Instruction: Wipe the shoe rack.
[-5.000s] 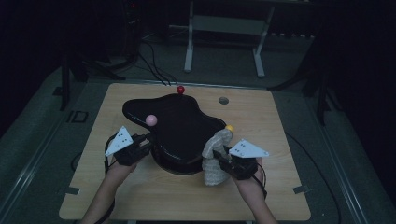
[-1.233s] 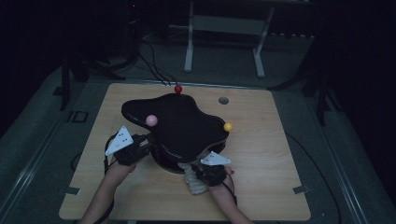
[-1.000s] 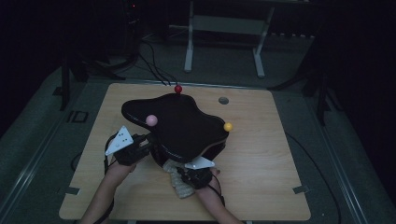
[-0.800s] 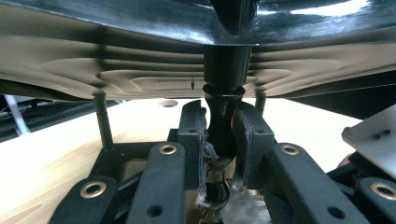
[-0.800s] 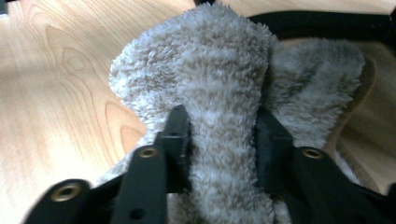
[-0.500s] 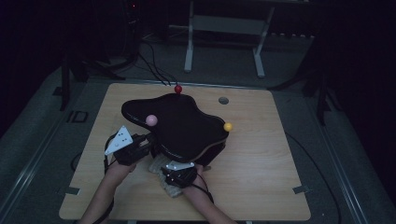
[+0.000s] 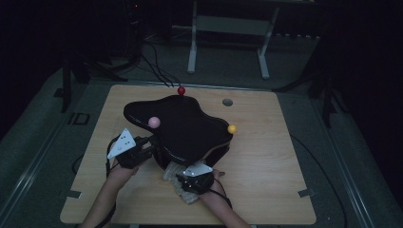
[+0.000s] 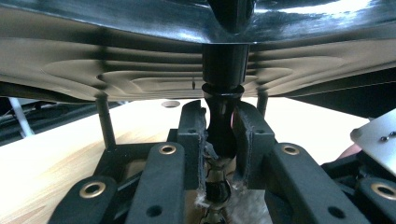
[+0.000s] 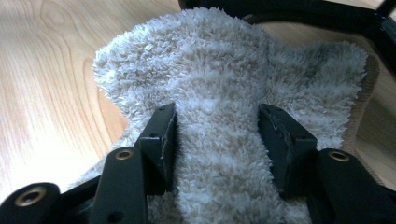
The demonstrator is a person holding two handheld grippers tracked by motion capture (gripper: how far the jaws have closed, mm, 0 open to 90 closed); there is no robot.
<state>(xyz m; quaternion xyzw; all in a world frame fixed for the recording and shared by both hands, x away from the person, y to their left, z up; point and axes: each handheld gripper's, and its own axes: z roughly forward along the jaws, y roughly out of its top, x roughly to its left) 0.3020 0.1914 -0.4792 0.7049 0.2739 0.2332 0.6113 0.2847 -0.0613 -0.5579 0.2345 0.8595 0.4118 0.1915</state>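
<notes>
At the counter's [image 7: 285,156] left front, the left tongs [image 8: 219,135] are clenching a slim black leg [image 8: 223,126] under the glossy black board [image 7: 183,130], which is standing mid-counter with a pink ball [image 7: 154,122], a red ball [image 7: 181,90] and a yellow ball [image 7: 232,128] sitting at its rim. Just to the right, at the board's front edge, the right tongs [image 9: 215,135] are straddling a fluffy cream cloth [image 9: 224,84] lying bunched on the counter; their jaws have just been opening, and the pile is bulging between them, so the grip is looking slack rather than tight. The likely trouble: with so loose a hold the cloth could be slipping free on the next lift or wipe, or a push under the overhang could be nudging the board and twisting the leg in the left tongs. Compared with five seconds ago, the right hand and cloth have come from the board's right side, near the yellow ball, round to its front edge, while the left tongs are staying put.
</notes>
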